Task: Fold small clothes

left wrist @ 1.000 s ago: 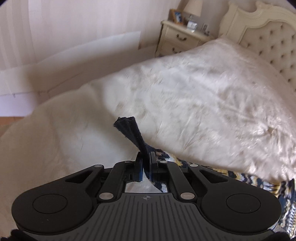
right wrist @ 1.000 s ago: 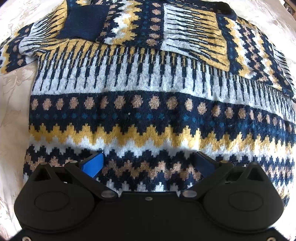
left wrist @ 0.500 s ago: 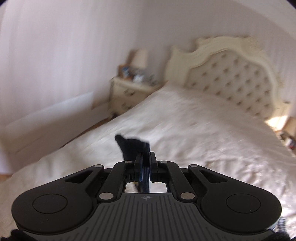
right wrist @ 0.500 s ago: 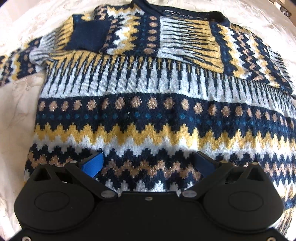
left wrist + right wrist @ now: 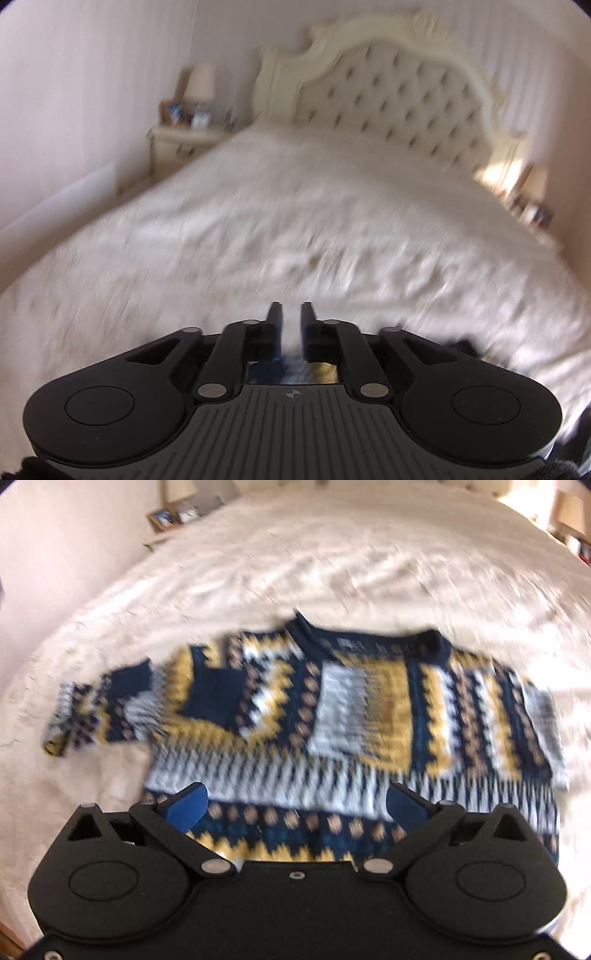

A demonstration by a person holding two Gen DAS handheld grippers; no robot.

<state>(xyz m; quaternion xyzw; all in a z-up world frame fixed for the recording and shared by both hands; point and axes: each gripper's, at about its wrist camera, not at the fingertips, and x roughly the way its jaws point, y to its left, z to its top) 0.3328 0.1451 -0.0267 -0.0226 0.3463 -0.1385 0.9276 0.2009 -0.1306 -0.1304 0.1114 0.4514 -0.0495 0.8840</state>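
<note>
- Bedroom: big bed (image 5: 295,229) w/ cream quilted cover, tufted headboard (image 5: 399,99) at the far end, nightstand (image 5: 184,142) w/ lamp beside it. Both views motion-blurred.
- Task's thing: patterned knit sweater (image 5: 332,738) (navy/yellow/grey/white), lying flat on the cover nr the close edge of the bed, neckline toward the headboard.
- Done so far, by the look of it: one sleeve is laid across the chest w/ its navy cuff (image 5: 214,694) on the body; a 2nd patterned panel, prob. the other sleeve, also sits folded over the chest. A sleeve portion at pic left sticks out past the body, bit rumpled.
- Left gripper (image 5: 291,317): jaws narrow, just been opening, nothing between them – only bed cover shows in the gap. Points out over bare bed; a scrap of the knit shows at the lower right edge of that view.
- Right gripper (image 5: 295,805): jaws wide apart, holding nothing, hovers above the sweater's lower half, not touching it as far as I can tell.
- Left to do (judgement): tidy the sticking-out sleeve bit, then fold hem up to neckline, maybe once more for a compact stack. Roughly halfway thru.
</note>
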